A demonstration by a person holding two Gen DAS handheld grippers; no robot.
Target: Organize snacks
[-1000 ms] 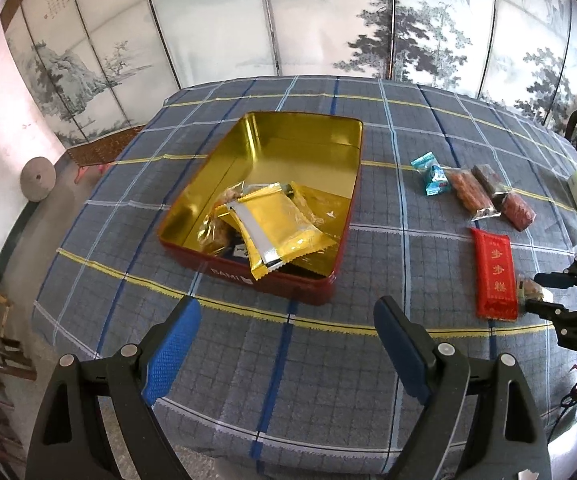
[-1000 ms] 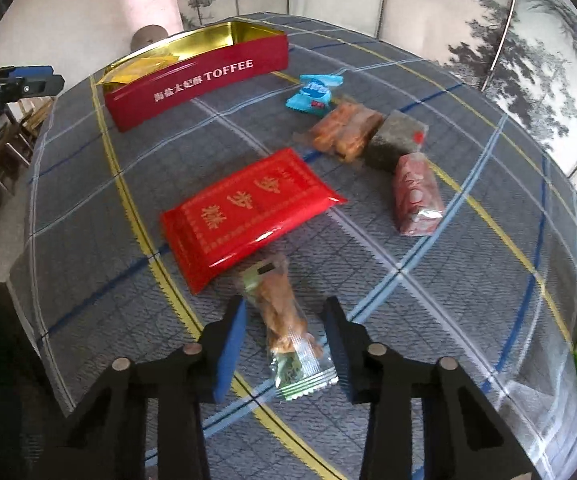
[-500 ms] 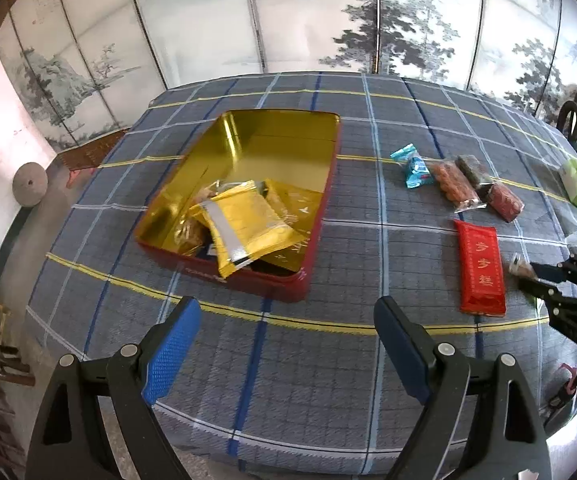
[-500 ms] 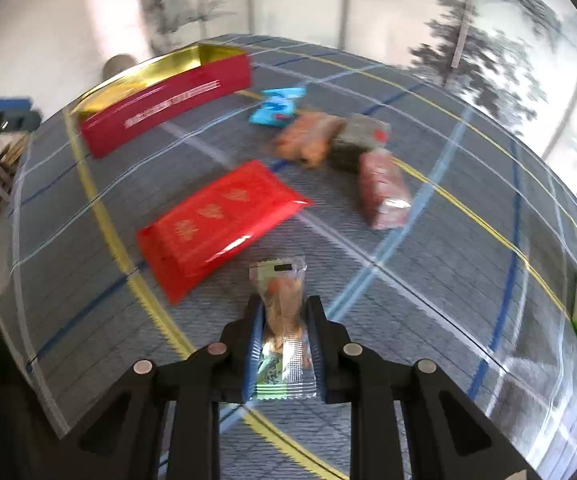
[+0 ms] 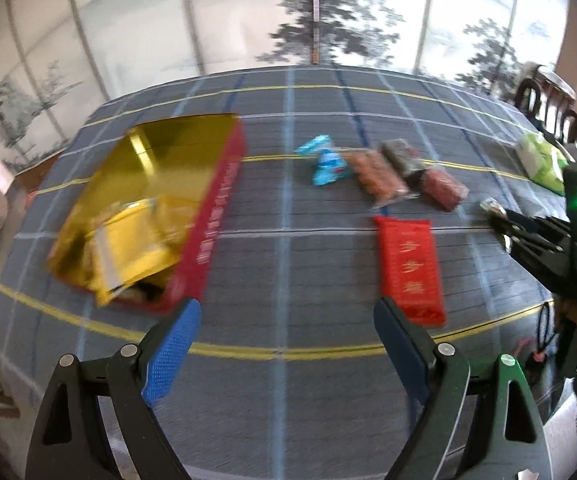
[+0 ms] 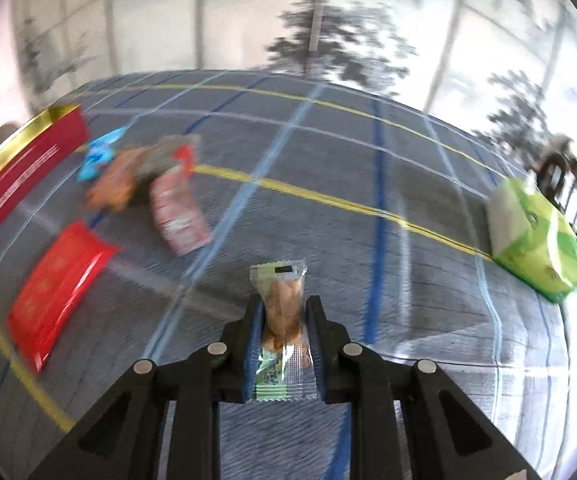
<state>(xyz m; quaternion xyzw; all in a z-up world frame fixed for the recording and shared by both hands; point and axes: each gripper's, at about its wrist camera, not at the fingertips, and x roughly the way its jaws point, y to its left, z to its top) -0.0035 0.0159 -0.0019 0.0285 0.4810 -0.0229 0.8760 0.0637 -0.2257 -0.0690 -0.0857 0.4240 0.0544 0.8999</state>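
Where plaid tablecloth [image 5: 288,360] covers table, painted folding screen [image 5: 248,20] behind, wooden chairs [image 5: 560,120] right

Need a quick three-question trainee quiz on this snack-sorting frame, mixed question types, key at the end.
1. True or false: the right gripper is shut on the small clear snack packet.
2. What colour is the inside of the toffee tin? A) gold B) white C) green
3. Fill in: the left gripper is ____ and holds nothing.

Key: 1 true; 2 A; 3 open
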